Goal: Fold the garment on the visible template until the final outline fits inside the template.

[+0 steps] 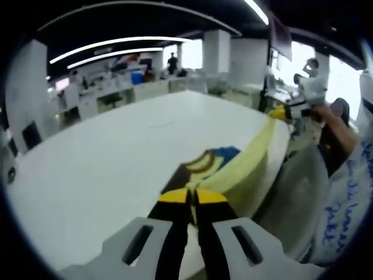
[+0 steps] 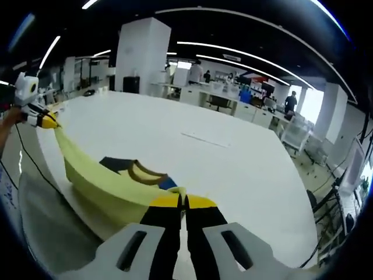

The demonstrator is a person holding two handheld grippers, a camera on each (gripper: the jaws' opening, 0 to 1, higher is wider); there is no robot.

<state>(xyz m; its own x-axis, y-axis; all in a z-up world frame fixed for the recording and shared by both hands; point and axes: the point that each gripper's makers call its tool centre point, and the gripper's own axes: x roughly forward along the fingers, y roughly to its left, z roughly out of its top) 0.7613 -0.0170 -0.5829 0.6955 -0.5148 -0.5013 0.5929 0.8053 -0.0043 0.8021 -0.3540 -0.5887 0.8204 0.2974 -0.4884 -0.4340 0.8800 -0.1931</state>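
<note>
Between the yellow-tipped jaws of the left gripper (image 1: 192,197), pressed together, sits one end of the pale yellow garment (image 1: 247,166); no gap shows between the tips. Same on the right gripper (image 2: 182,201): jaws closed tight on the cloth's opposite end. Each gripper also appears small and far off in the other's view, at the garment's distant end.

Garment stretched taut between the two hands, running along the near edge of the big white table (image 1: 105,157). Part of it lies on the tabletop, part seems lifted. A darker patch with a blue and brown collar-like curve (image 2: 143,171) shows on its upper side. Person's sleeve and arm at the far end in the left gripper view. Open office beyond: desks, ceiling strip lights, people standing well away.

Template outline: a faint thin line on the table (image 2: 205,140), too faint to be sure.

Judged step: holding an edge at both corners, mid-fold or spreading. Next move likely calls for carrying both corners together across the cloth, level, then laying flat before letting go.
</note>
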